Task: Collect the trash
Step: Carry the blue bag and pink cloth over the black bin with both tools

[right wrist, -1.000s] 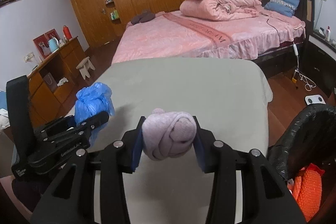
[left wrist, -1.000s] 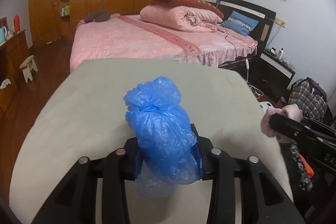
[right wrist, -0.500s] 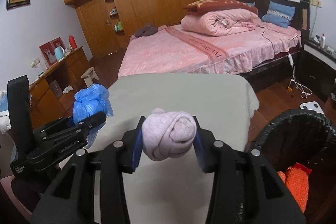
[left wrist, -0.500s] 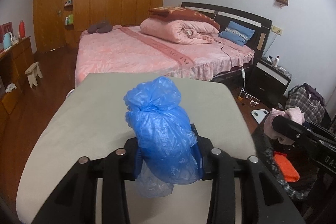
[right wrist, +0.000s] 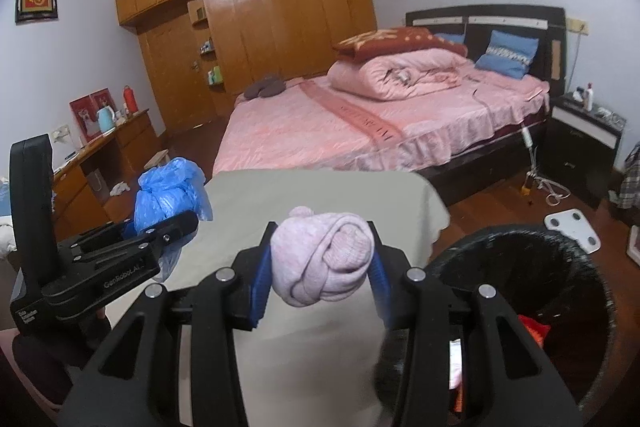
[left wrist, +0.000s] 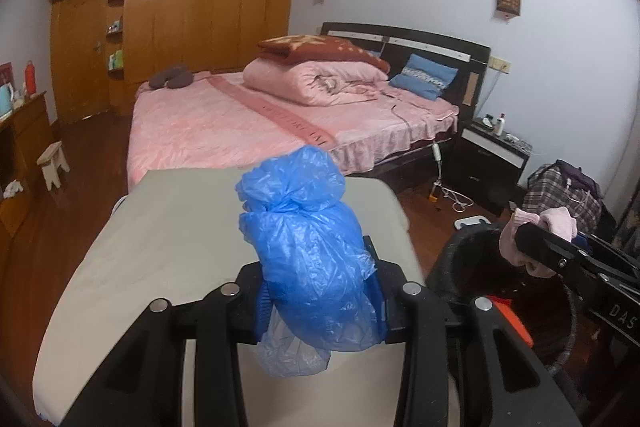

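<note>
Trash here means two pieces, both lifted off the worktop [right wrist: 320, 195] and bound for the bin [right wrist: 560, 247], a black-lined container standing on the floor just beside the worktop's right edge, with something orange already lying inside. Largest of the two is the blue plastic bag [left wrist: 312, 247], a knotted bundle standing upright in the left gripper [left wrist: 320, 291], whose jaws are closed against its lower half while a paler tail of film hangs below them. Smaller is the pink sock ball [right wrist: 324, 259], clamped squarely between the blue pads of the right gripper [right wrist: 320, 267], which sits close to the bin's rim and looks nearer to dropping first.

To do this step well, I would carry the right gripper on until the sock ball is plainly above the dark opening rather than above the rim, then open wide and let it fall (a rolled sock can bounce off a soft liner edge). The bag wants more care: it is light and crinkly, so it may cling to a pad; bring it low over the opening before letting go. Keep the two grippers apart so they do not knock together.
</note>
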### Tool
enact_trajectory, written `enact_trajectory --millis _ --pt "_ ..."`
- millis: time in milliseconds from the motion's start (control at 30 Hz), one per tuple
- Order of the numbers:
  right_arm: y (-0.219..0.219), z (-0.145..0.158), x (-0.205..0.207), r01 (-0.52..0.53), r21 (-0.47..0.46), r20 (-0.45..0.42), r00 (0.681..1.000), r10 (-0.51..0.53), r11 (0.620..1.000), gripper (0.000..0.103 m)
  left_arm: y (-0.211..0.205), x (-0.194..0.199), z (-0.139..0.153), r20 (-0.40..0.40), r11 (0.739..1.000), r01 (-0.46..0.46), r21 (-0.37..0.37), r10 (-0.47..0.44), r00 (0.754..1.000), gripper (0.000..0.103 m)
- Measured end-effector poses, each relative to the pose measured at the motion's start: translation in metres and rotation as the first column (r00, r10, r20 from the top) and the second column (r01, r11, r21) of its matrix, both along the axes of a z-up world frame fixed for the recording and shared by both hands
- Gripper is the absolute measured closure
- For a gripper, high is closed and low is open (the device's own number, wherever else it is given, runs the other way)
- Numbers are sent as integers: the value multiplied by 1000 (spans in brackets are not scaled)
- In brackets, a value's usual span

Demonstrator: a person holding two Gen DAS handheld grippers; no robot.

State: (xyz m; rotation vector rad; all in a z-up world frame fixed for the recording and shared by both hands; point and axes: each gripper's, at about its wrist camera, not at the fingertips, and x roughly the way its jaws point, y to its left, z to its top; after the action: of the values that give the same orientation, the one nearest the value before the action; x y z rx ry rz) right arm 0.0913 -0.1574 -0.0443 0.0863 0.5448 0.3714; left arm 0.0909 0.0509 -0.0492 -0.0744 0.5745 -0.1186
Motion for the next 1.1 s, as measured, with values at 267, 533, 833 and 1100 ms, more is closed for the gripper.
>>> enact_trajectory --millis 267,533,833,1100 --pt "-31 13 -16 53 2 47 997 -53 999 62 -38 -15 14 35 997 72 8 -72 997 64" --pt "-60 17 -25 104 14 68 992 -105 994 62 -63 -24 21 51 992 122 22 -123 991 64" --pt "-93 16 -36 176 7 78 981 -176 984 62 -103 -28 24 67 979 201 30 -203 977 64" --pt "-123 10 -42 241 -13 83 967 -239 970 62 -137 -26 23 71 961 274 30 -275 959 64"
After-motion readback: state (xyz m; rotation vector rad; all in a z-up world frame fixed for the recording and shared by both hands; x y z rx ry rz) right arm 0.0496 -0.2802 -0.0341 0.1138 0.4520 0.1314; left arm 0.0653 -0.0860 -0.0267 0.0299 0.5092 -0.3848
